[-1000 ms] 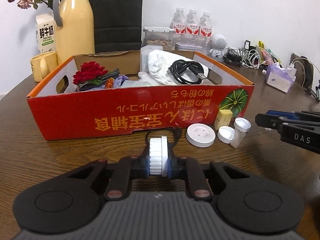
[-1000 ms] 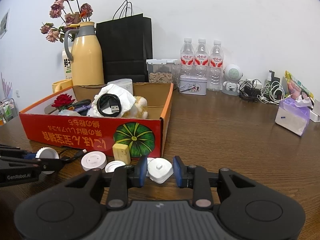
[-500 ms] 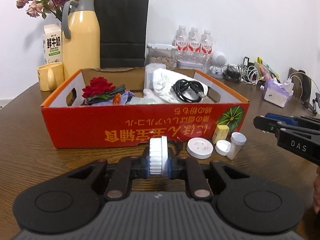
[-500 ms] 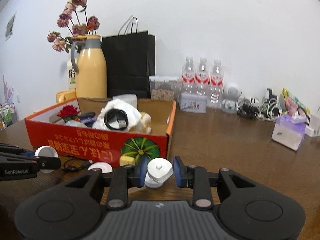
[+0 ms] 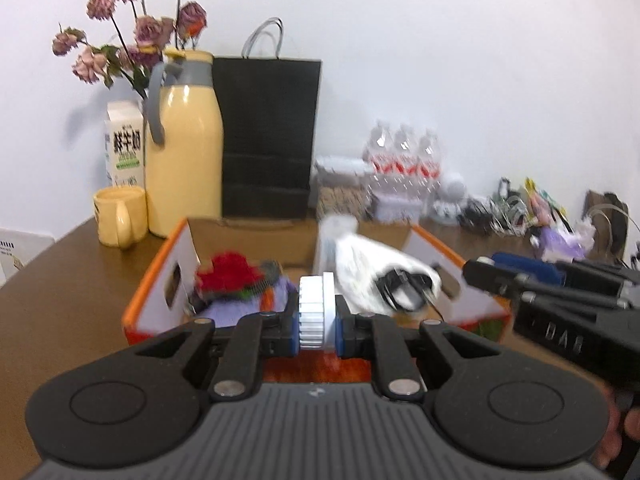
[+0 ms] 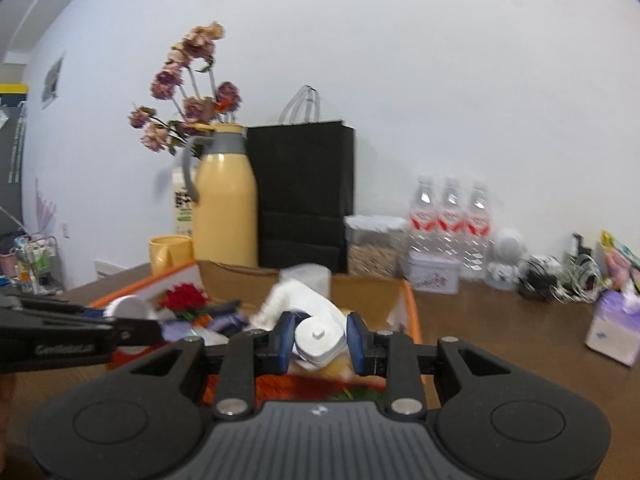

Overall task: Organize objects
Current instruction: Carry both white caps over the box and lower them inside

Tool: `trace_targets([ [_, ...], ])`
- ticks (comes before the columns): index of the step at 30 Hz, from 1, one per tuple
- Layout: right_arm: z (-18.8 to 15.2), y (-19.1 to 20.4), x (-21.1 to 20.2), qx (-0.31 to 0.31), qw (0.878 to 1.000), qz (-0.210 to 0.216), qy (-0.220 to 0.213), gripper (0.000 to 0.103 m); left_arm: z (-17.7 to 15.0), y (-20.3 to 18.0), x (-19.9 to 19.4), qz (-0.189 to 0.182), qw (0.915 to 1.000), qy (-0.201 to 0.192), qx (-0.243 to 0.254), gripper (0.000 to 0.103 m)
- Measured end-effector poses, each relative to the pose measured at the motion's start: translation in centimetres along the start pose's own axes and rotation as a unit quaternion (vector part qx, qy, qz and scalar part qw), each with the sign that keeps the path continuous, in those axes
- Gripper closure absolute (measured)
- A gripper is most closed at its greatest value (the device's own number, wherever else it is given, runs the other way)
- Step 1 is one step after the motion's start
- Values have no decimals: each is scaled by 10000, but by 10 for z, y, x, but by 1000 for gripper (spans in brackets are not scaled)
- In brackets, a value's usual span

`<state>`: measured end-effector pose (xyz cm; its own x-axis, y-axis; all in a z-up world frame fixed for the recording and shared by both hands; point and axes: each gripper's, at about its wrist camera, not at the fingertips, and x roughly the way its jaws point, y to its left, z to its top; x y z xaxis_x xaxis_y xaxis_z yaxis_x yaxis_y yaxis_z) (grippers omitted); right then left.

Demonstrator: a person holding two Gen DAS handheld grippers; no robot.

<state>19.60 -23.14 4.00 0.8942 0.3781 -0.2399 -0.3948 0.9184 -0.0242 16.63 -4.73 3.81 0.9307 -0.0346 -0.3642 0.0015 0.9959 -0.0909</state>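
Setting: a white wall behind a dark brown wooden table [image 5: 72, 280], both views blurred.

Back row, left wrist view, upper left to right: a milk carton [image 5: 125, 148]; dried pink flowers [image 5: 132, 36]; a cream-yellow thermos jug [image 5: 184, 144] with a grey handle; a yellow mug [image 5: 119, 216] in front of the carton; a black paper bag [image 5: 266, 140] at centre; three water bottles [image 5: 404, 160]; a tangle of cables [image 5: 492, 212] at the right edge.

Centre: an open orange-edged cardboard box [image 5: 160, 276], red on its near face. Inside, a red artificial rose [image 5: 228, 276] at the left, a white bag [image 5: 372, 264] with a black cable coil [image 5: 404, 284] on it at the right.

Left claw [image 5: 318, 322]: lower centre of its own view, closed narrowly on a white ribbed round lid [image 5: 316, 312] held on edge between the blue pads, in front of the box's near wall and above its rim.

Right claw [image 6: 318, 338]: lower centre of its own view, closed on a small white capped bottle [image 6: 320, 338], pads pressing each side, framed against the box's contents. In the left wrist view it [image 5: 480, 274] enters from the right edge, level with the box's right wall. In the right wrist view the left claw enters from the left edge.

Right side, right wrist view: a clear food container [image 6: 374, 248], a small tin [image 6: 434, 276], a white round gadget [image 6: 506, 252], a purple-and-white tissue pack [image 6: 612, 328].
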Motion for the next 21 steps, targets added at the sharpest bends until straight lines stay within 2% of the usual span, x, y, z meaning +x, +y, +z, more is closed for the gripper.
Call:
trace_targets([
  [9, 30, 36, 53, -128, 9996, 258, -27, 76, 41, 25, 38, 313, 9985, -340, -280, 87],
  [12, 24, 40, 68, -48, 9996, 292, 34, 76, 33, 34, 56, 388, 9986, -124, -345, 87],
  [15, 12, 39, 80, -50, 9991, 288, 320, 76, 26, 39, 67, 375, 9988, 91, -308, 87],
  [21, 7, 33, 83, 61, 9991, 153, 400, 76, 20, 36, 69, 361, 9991, 131, -183, 87],
])
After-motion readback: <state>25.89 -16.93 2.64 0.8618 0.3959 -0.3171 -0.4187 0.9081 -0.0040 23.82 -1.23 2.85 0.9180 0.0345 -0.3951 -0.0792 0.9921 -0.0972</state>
